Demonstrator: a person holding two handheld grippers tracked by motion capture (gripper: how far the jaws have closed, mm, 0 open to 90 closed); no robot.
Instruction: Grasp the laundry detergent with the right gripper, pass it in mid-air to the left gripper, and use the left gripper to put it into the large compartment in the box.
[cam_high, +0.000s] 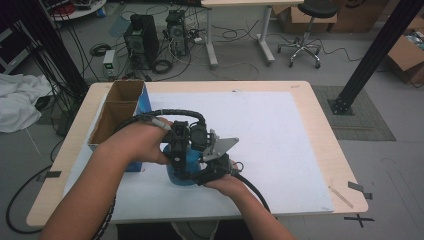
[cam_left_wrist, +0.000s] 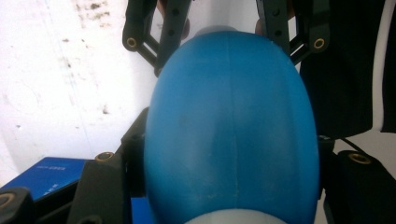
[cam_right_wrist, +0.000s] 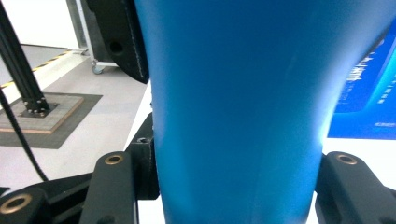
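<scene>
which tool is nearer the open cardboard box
Left. The left tool holds the blue bottle beside the cardboard box; the right tool grips the bottle from its far side, farther from the box.

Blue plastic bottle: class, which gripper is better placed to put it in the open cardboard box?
Left, probably: both grippers clamp the blue plastic bottle, but the left gripper sits nearer the open cardboard box.

Counter (cam_high: 310, 107): carries sheet (cam_high: 280, 145).
Open box (cam_high: 117, 107): on counter, left edge, far side.
Bottle (cam_high: 182, 167): on sheet, just right of box, between both sets of jaws.
Left gripper (cam_high: 181, 150): above bottle.
Right gripper (cam_high: 212, 167): at bottle's right.
</scene>
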